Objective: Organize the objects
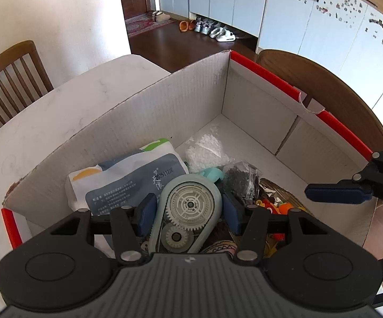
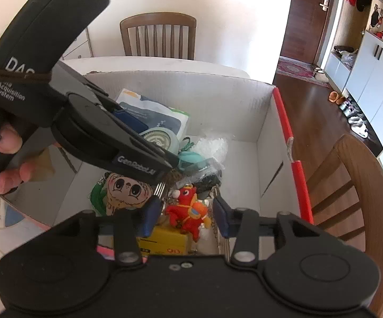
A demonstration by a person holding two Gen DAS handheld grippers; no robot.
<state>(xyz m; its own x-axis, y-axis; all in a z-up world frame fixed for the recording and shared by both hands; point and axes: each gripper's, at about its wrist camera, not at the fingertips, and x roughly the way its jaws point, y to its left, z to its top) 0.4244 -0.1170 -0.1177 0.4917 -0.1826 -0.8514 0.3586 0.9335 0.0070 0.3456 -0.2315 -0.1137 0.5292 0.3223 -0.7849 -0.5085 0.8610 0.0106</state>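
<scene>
The left gripper (image 1: pixel 188 212) is clamped on a pale blue tape tool w/ white gears (image 1: pixel 188 209), low in the middle of the left wrist pic. Both blue pads touch its sides. Its bottom end is cut off by the gripper body.

The right gripper (image 2: pixel 183 216) is let go, pads apart, low in the middle of the right wrist pic. A red plush horse (image 2: pixel 187 210) lies between the pads, but they don't press it — no earlier pic, so no more to say. Under it sits a yellow box (image 2: pixel 162 243), partly hidden.

All this is inside a white cardboard box (image 1: pixel 191 90) w/ red edges. Packed near the tape tool: a blue-and-white pouch (image 1: pixel 128 177), a clear bag of white bits (image 1: pixel 204 148), a bag of dark bits (image 1: pixel 240 180). In the right wrist pic the left gripper's black body blocks the upper left, w/ a hand (image 2: pixel 8 159) on it, and hides part of a doll face (image 2: pixel 125 188). Some metal fork tips (image 2: pixel 159 189) poke out by the doll; the rest is hidden.

The far half of the box floor is bare — room there. The box sits on a white table (image 1: pixel 59 111); wooden chairs (image 1: pixel 11 79) stand close by the table edge.
</scene>
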